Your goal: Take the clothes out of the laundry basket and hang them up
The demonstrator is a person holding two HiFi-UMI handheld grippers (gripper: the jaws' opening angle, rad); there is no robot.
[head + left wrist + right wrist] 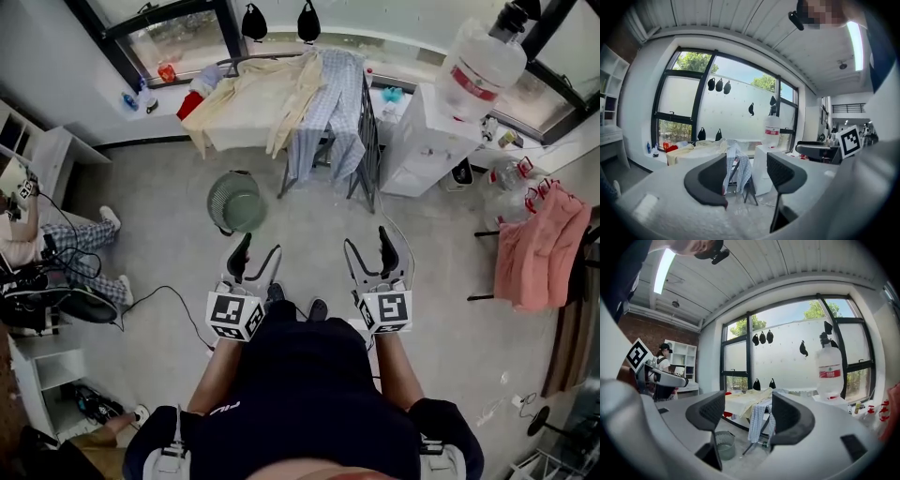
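A white water dispenser (427, 141) stands by the window, with a big clear bottle (481, 61) bearing a red label upturned on top. Two small black items (253, 21) hang against the glass. At the left sits a person (66, 246) in checked trousers, near white shelves (33, 141). A black cable (178, 302) trails over the grey floor (450, 248).

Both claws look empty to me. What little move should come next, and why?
Probably a step forward, lowering the right gripper toward the green basket. That gripper and the left gripper are both open and empty, while the basket stands on the floor ahead, short of the drying rack. Whether clothes remain inside is unclear.
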